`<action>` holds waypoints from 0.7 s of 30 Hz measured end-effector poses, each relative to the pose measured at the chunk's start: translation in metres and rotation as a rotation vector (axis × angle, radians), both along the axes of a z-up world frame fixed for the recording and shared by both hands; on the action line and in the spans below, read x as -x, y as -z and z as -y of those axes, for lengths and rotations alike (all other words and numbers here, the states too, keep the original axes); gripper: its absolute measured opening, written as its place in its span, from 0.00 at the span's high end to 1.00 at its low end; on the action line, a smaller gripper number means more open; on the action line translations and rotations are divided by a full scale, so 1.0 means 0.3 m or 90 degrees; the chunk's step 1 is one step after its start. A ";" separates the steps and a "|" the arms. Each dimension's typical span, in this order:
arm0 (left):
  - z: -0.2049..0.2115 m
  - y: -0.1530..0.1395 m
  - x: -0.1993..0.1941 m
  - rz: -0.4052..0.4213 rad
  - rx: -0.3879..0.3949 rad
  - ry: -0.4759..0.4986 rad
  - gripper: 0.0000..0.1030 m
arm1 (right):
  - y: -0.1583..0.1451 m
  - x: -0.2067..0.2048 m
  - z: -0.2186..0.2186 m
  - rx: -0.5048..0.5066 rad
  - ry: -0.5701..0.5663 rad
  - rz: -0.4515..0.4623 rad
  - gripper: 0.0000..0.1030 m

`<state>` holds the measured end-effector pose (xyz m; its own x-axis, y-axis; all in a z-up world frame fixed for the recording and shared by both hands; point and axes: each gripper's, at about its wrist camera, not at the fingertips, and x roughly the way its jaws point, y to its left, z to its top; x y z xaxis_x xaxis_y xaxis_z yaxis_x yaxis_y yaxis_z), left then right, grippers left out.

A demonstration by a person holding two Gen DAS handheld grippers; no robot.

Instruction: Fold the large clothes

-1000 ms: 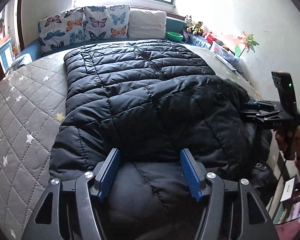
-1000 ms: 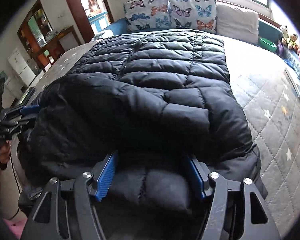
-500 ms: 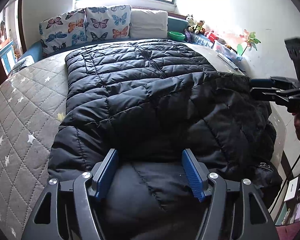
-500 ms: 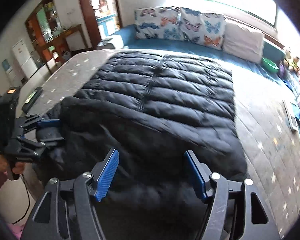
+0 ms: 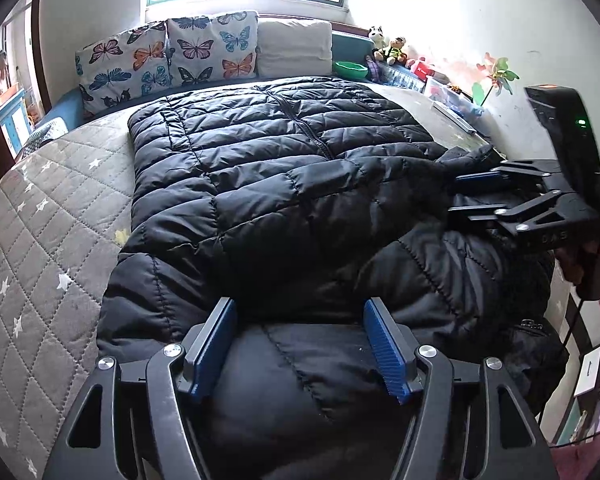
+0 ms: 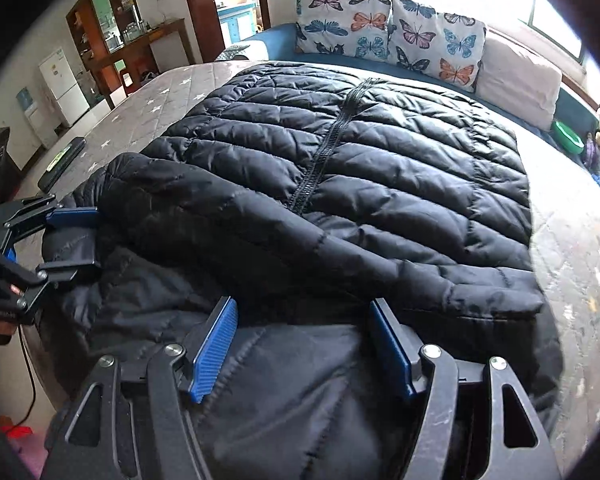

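Note:
A large black puffer jacket [image 5: 284,184] lies on the bed, zipper up, with a sleeve folded across its near part; it also shows in the right wrist view [image 6: 340,184]. My left gripper [image 5: 300,344] is open, its blue pads astride the jacket's near edge. My right gripper [image 6: 304,344] is open too, jacket fabric between its pads. Each gripper shows in the other's view: the right one [image 5: 476,196] at the jacket's right side, the left one [image 6: 72,240] at its left side.
The grey star-quilted mattress [image 5: 40,216] lies under the jacket. Butterfly pillows [image 5: 164,60] and a beige pillow [image 5: 296,48] line the far end. Toys and a green bowl [image 5: 350,68] sit along the right wall. A dark flat device [image 6: 60,160] lies on the mattress edge.
The right gripper rose and swung over the jacket, then came back down onto its near edge, and the sleeve now lies folded across. The left gripper has barely moved.

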<state>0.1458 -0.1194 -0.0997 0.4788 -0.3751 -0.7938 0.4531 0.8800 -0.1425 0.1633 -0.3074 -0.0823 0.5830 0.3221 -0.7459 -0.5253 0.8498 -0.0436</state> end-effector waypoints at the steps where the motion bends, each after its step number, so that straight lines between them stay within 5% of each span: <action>1: 0.001 0.000 -0.002 0.000 -0.001 0.000 0.32 | -0.007 0.014 0.016 0.006 0.001 0.004 0.28; 11: 0.022 -0.049 -0.012 -0.014 -0.028 0.009 0.31 | 0.001 0.057 0.124 0.001 0.032 -0.011 0.28; 14: 0.025 -0.115 0.000 -0.013 0.011 0.020 0.31 | -0.025 0.097 0.147 0.008 0.040 -0.004 0.28; 21: 0.111 -0.172 0.135 -0.021 0.013 0.109 0.31 | 0.050 0.110 0.202 0.008 0.040 -0.012 0.27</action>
<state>0.1053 -0.1526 -0.0480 0.3802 -0.4647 -0.7997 0.5906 0.7874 -0.1767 0.1304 -0.3681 -0.0972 0.5871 0.2762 -0.7610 -0.4722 0.8803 -0.0449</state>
